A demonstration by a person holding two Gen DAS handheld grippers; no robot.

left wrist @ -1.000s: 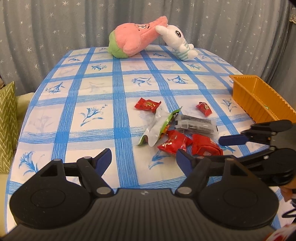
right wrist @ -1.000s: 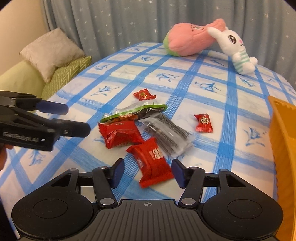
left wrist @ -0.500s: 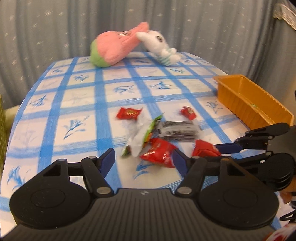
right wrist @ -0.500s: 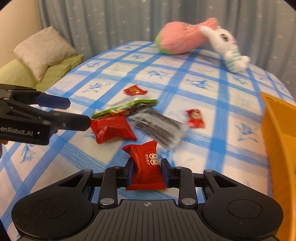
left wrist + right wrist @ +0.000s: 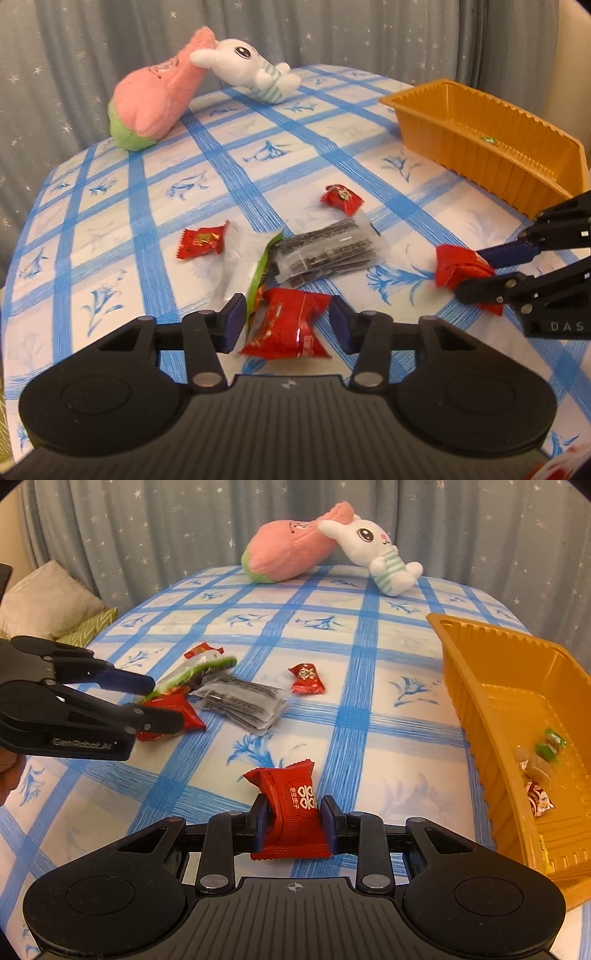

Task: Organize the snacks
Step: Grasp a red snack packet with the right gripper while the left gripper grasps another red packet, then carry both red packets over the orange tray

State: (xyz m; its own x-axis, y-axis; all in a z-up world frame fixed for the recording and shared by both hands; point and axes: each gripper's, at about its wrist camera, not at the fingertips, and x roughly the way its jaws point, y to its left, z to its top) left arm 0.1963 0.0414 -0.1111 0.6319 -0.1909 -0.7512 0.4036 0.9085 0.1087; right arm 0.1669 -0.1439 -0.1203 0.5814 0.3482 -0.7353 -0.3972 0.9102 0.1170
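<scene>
Near the front edge of the tabletop point(image 5: 369, 635), the right claw point(image 5: 294, 827) is clenched on a red snack packet point(image 5: 291, 808), its pads pressing both sides and the packet lifted clear of the checked cloth. To its left, the left claw point(image 5: 286, 325) has its jaws closing around a second red packet point(image 5: 288, 326) that lies on the cloth between the pads; a small gap shows on each side, so it is not yet gripped. A second ago both claws stood wide and empty above the pile, and the right one's packet lay flat on the cloth. Just beyond the left claw lie a green-edged bag point(image 5: 255, 258), a clear pack of dark strips point(image 5: 325, 249) touching it, and two small red sweets point(image 5: 201, 242) point(image 5: 341, 199) a little apart. An orange tray point(image 5: 491, 686) sits at the right, with a few wrapped sweets in it. Far back, a pink plush point(image 5: 288, 550) and a white rabbit point(image 5: 376, 550) lean together by the curtain.
</scene>
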